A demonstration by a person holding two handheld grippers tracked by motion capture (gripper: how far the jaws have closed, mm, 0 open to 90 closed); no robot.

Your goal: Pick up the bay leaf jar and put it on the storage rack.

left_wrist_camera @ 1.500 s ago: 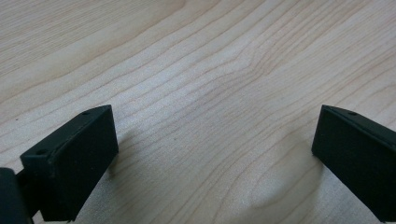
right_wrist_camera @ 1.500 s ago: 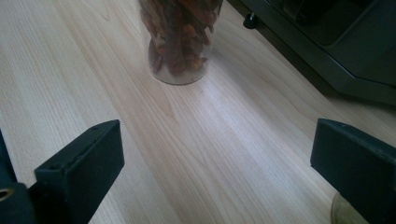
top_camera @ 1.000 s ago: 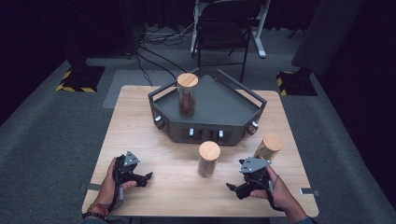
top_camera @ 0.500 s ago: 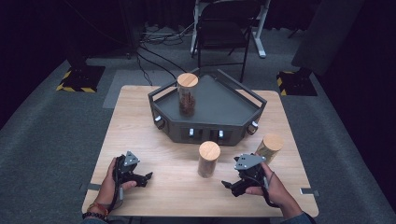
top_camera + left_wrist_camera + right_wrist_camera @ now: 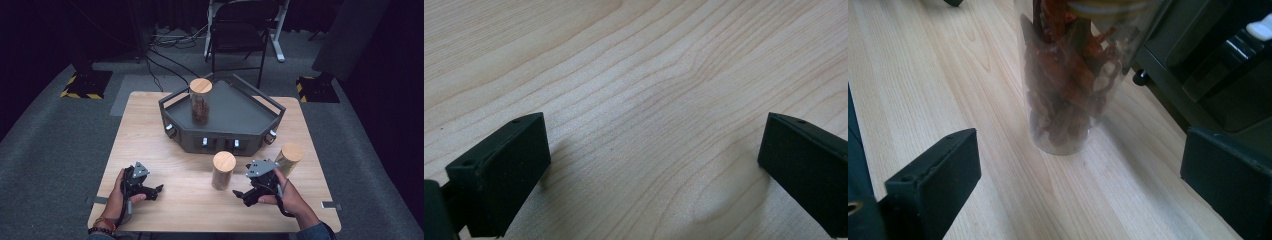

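Note:
Three clear jars with wooden lids are in the high view. One jar (image 5: pixel 200 100) stands in the dark tray (image 5: pixel 235 112) at the back. A second jar (image 5: pixel 223 170) stands on the table in front of the tray, and a third jar (image 5: pixel 288 158) is to its right. My right gripper (image 5: pixel 240 195) is open, low on the table, just right of the middle jar. In the right gripper view that jar (image 5: pixel 1073 75), full of reddish-brown pieces, stands ahead of the open jaws. My left gripper (image 5: pixel 156 190) rests open at the front left over bare wood (image 5: pixel 644 100).
The wooden table (image 5: pixel 150 135) has its front edge close to both hands. The tray's front wall (image 5: pixel 1228 65) with white knobs rises right behind the middle jar. A folding chair (image 5: pixel 240 35) and cables stand on the floor beyond the table.
My right gripper has slid left and slightly forward, closer to the middle jar. The left gripper and the jars have stayed put.

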